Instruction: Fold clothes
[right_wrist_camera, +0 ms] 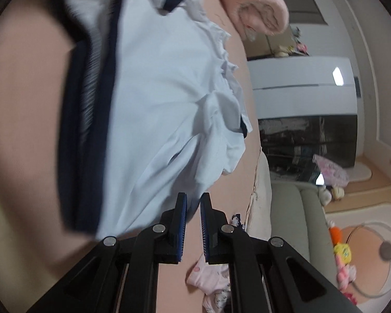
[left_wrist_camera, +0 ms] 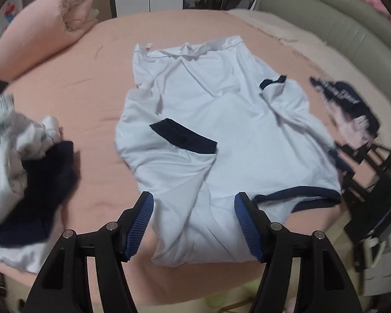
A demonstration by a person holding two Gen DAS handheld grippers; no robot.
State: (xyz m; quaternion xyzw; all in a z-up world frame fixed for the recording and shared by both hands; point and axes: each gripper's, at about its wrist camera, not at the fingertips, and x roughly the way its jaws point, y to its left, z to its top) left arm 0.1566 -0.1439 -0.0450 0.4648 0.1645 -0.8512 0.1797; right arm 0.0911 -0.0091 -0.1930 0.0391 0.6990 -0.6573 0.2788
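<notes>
With jaws spread around the near fold of the pale-blue, navy-trimmed polo shirt [left_wrist_camera: 211, 120] on the pink bedsheet [left_wrist_camera: 91, 83], left gripper [left_wrist_camera: 194, 203] unclamped: may unfold. Right view: right gripper [right_wrist_camera: 193, 203] nearly closed at the hem; grip uncertain, could slip.

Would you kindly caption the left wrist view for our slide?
Open left gripper above a white navy-trimmed shirt spread on a pink bed.

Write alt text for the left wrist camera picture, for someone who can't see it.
A white shirt with navy trim lies spread on a pink bed, its near part between the open blue-padded fingers of the left hand-held gripper. A crumpled pile of clothes sits to the left, a rolled pink blanket beyond.
</notes>
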